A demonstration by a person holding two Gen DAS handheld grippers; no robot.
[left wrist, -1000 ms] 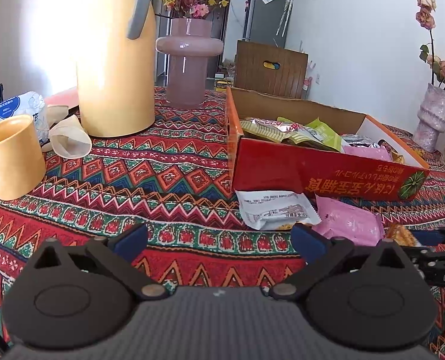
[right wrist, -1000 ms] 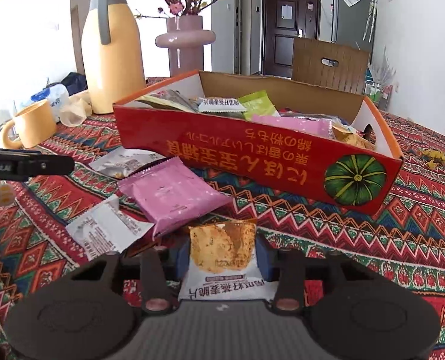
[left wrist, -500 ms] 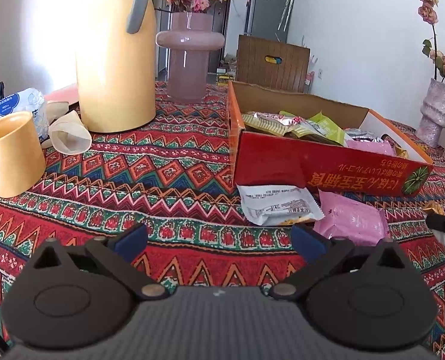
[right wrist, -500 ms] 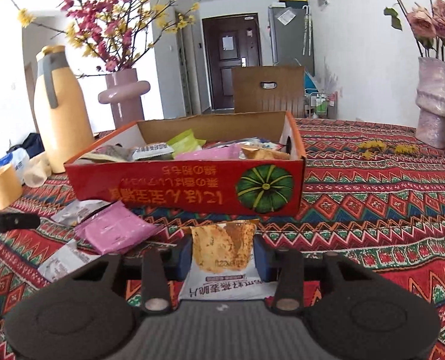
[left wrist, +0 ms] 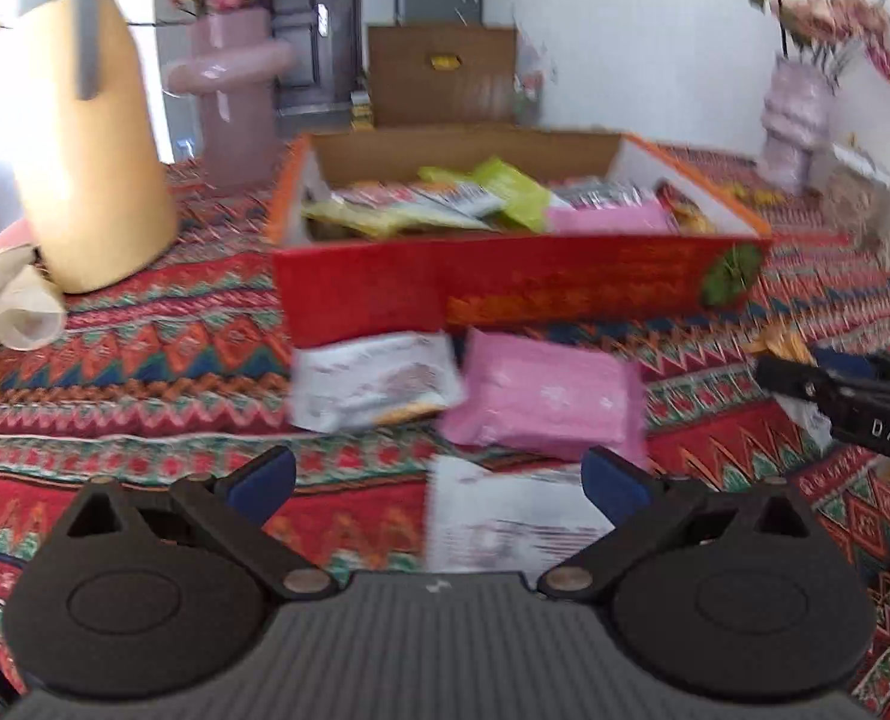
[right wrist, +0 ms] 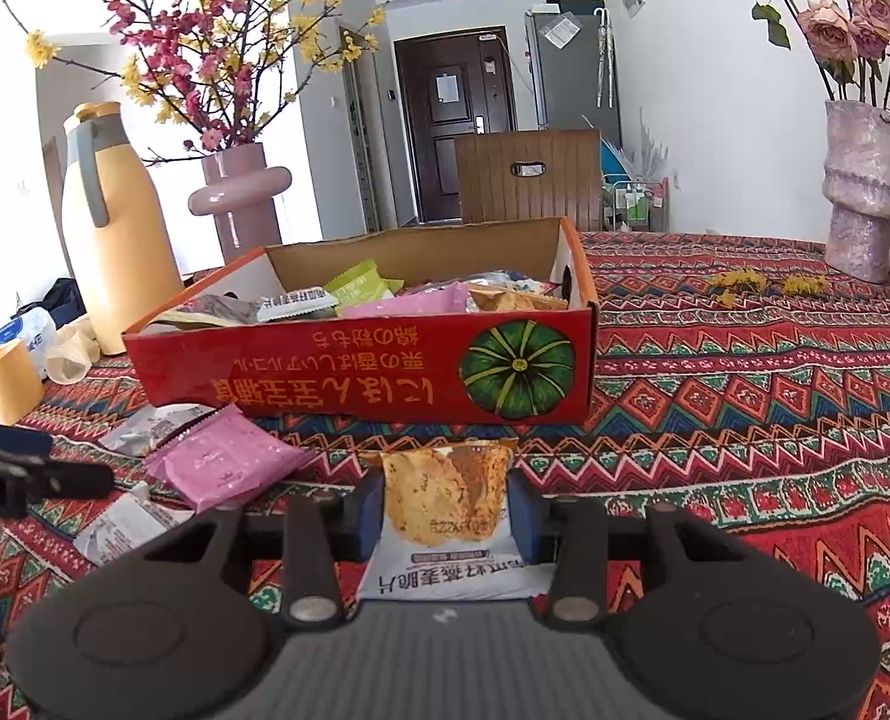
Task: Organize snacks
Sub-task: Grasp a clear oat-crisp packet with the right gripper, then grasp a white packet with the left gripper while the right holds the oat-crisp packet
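Observation:
A red cardboard box [right wrist: 361,372] [left wrist: 505,288] with a pumpkin print holds several snack packets. My right gripper [right wrist: 445,510] is shut on a white cracker packet [right wrist: 445,504] just in front of the box's right end. On the patterned cloth lie a pink packet [left wrist: 547,396] [right wrist: 223,462], a white packet [left wrist: 373,378] and another white packet [left wrist: 505,516]. My left gripper [left wrist: 439,480] stands open low over the cloth, with that nearest white packet partly between its fingers. The right gripper shows at the right edge of the left wrist view.
A tall yellow jug [right wrist: 115,228] [left wrist: 79,138], a pink vase with flowers [right wrist: 241,198], a yellow mug [right wrist: 7,381] and crumpled paper [left wrist: 25,306] stand left of the box. A second vase [right wrist: 859,192] is at the far right. A wooden chair [right wrist: 529,180] is behind the table.
The left gripper has swung right, so the loose packets now lie straight ahead and one is between its fingers. The right gripper turned earlier to the box's right end and has since held still with the cracker packet.

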